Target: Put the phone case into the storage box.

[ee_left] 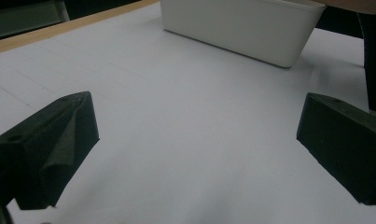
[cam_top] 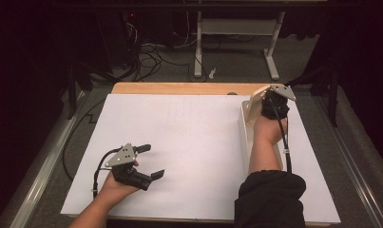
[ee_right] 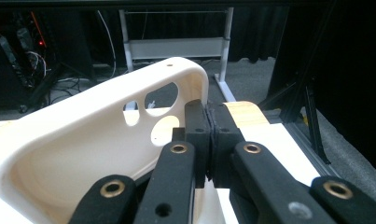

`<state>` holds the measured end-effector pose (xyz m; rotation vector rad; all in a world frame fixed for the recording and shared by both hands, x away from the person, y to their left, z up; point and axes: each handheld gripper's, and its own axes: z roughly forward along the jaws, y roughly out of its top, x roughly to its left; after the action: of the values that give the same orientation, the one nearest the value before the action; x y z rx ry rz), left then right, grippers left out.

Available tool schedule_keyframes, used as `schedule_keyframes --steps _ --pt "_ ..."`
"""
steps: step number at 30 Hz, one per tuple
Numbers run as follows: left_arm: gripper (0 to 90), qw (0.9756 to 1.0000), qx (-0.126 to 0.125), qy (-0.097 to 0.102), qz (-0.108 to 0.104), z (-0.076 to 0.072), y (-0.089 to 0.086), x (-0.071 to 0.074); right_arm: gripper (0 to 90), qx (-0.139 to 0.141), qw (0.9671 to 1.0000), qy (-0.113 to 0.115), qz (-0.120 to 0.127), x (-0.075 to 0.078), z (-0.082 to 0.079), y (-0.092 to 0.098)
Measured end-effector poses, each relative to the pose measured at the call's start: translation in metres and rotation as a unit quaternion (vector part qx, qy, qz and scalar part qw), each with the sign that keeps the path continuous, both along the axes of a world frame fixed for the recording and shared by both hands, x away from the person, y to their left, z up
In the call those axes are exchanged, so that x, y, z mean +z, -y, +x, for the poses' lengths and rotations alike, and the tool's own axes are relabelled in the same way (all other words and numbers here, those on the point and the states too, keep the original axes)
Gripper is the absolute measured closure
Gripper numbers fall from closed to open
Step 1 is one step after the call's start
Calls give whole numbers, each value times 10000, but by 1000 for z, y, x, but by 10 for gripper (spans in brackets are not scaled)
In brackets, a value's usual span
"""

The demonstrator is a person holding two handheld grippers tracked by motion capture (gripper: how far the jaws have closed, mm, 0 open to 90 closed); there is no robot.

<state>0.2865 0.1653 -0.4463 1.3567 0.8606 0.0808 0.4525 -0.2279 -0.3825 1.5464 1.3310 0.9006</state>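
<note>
Bin [cam_top: 248,124], cream plastic and long, sits at the right of the high view on a white sheet [cam_top: 189,142] covering a wooden table [cam_top: 179,88]. Beyond, in the upper part of the frame, a dim room holds grey carpet, cables and a white desk frame [cam_top: 236,33]. The right gripper [cam_top: 274,100] is over the bin's far end with its jaws clenched together, beside the end wall with its cut-out holes [ee_right: 162,95]. The left gripper [cam_top: 148,161] rests at lower left, well apart from the bin, jaws spread wide with nothing between them.
</note>
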Motion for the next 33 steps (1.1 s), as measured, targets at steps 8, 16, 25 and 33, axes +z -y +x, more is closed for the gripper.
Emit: schedule_keyframes --steps 8,16,25,33 --pt "2 10000 -9 3 11 0 1 0 895 8 9999 -99 -13 -5 3 -1" --pt "2 10000 -17 5 21 0 1 0 894 -19 9998 -188 -43 -7 5 0" --pt "2 10000 -32 1 42 0 1 -1 892 -80 9997 -192 96 -8 6 2" --pt "2 10000 -46 -13 63 -1 2 -1 885 -119 9996 -196 184 -8 8 4"
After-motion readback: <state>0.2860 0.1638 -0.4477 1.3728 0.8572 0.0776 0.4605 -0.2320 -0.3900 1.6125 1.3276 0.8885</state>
